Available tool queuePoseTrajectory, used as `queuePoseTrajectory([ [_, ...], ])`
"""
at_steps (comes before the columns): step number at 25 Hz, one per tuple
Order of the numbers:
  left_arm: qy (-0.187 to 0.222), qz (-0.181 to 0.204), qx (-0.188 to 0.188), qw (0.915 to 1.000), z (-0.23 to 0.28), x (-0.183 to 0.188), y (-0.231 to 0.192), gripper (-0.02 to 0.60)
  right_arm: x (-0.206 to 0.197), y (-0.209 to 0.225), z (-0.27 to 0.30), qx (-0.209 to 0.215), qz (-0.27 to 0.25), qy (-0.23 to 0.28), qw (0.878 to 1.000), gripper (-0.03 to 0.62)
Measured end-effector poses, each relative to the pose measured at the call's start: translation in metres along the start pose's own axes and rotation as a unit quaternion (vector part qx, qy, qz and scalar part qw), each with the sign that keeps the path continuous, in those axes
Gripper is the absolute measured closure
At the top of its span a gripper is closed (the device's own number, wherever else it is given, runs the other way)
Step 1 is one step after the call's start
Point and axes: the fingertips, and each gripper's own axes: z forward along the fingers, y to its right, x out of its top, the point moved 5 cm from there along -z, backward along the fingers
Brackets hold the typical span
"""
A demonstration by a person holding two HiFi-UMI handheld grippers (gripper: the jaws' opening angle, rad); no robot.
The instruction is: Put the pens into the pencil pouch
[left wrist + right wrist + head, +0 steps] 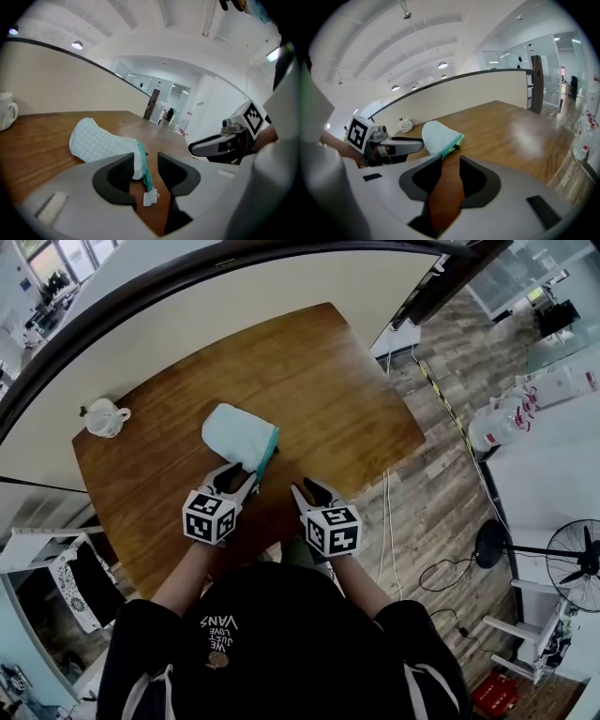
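**Item: pouch on table, zip end between parted left jaws**

- Pouch (pixel 239 437): pale checked cloth with a teal zip along one edge. It lies flat on the table (pixel 328 381), zip end towards the person. The white pull (pixel 150 197) trails off that end onto the wood.
- Pens: none shows in any view. Whether any are inside the pouch cannot be told.
- Left gripper (pixel 239 479): at the pouch's zip end, jaws moderately apart. The pouch corner and zip tape stand between them, close to one pad, but are not pinched.
- Right gripper (pixel 309 491): just beside the pouch's zip end, on the person's side. Its jaws are moderately apart, with only bare wood between them.
- Mug (pixel 105 416): well apart from the pouch, near the table's far left edge.

Handling note (judgement): the step in hand looks like work on the zip end.
- Close the left jaws on the pull alone, not on the cloth with it.
- Set the right gripper on the pouch corner as an anchor.
- Draw along the zip line, keeping the pouch flat so it does not slide or bunch
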Motion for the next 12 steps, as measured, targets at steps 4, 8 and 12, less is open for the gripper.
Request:
queuePoseTrajectory([
  [4, 0.02, 0.009, 0.004, 0.9998, -0.019, 0.005, 0.007, 0.44, 0.003, -0.006, -0.004, -0.001, 0.002, 0.012, 1.0, 0.499],
  [8, 0.042, 0.017, 0.027, 0.9986, -0.041, 0.011, 0.012, 0.44, 0.008, -0.012, -0.006, 0.009, -0.006, 0.02, 1.0, 0.499],
  [12, 0.075, 0.016, 0.055, 0.9955, -0.056, 0.02, 0.021, 0.459, 0.014, -0.013, -0.012, 0.031, -0.027, 0.034, 0.999, 0.533],
])
